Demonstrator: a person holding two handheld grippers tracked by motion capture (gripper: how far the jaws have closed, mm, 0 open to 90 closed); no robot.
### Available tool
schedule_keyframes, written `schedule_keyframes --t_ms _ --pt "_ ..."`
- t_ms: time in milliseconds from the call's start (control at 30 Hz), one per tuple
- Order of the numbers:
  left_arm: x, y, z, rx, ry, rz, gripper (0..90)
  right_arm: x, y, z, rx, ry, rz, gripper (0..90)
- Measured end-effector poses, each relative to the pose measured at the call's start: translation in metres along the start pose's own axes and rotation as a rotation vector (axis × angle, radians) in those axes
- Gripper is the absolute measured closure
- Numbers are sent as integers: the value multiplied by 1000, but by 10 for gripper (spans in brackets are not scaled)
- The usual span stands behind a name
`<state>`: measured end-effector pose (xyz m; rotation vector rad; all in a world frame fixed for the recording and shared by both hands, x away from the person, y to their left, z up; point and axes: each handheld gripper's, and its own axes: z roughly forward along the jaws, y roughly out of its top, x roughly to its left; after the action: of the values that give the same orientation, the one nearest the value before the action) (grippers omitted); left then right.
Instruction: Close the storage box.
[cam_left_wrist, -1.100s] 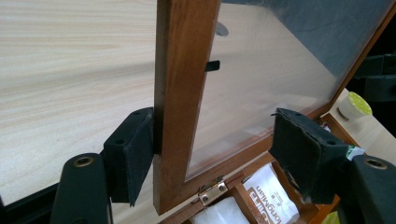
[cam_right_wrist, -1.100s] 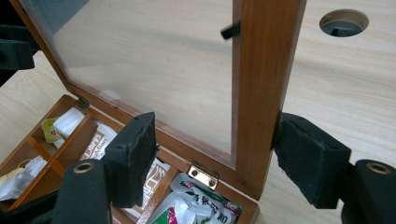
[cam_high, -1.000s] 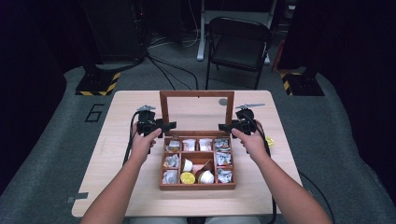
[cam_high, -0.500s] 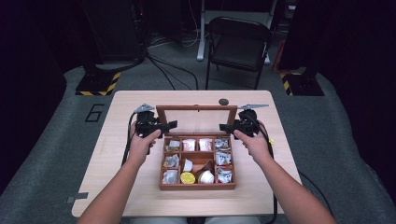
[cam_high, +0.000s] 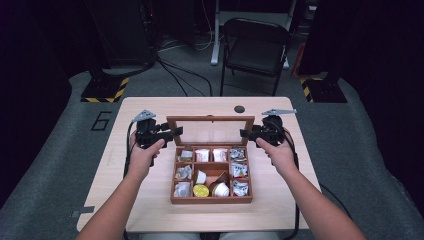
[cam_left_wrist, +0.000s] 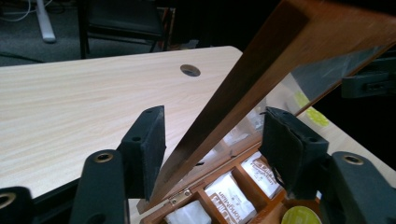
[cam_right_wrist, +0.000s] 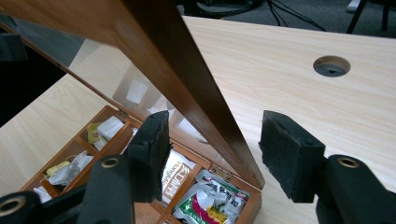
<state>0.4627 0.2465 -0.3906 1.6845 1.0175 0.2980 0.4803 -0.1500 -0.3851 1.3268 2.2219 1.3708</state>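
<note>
Lid (cam_high: 210, 119) of wooden box (cam_high: 211, 199) stands raised near mid-desk (cam_high: 150, 210), glass pane framed in wood. Left hand-held gripper (cam_high: 176, 133) straddles lid's left edge, jaws just closing, one pad (cam_left_wrist: 148, 144) touching wood, other clear. Right hand-held gripper (cam_high: 245, 133) straddles right edge, closing too, gaps both sides. Sachets (cam_high: 202, 155) fill compartments.
</note>
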Motion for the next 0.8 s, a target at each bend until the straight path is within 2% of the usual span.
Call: schedule_keyframes --t_ms 100,333,567,800 --pt "-3 2 -4 -12 -7 2 429 3 2 -4 -8 4 -14 447" --pt "-9 4 -10 1 -25 21 444 13 5 -15 -10 17 -47 469" --pt "-14 0 -16 13 -27 34 437 17 4 -27 -25 35 -51 475" --pt "-18 -1 -23 5 -34 47 433 19 -1 -34 -32 43 -69 495"
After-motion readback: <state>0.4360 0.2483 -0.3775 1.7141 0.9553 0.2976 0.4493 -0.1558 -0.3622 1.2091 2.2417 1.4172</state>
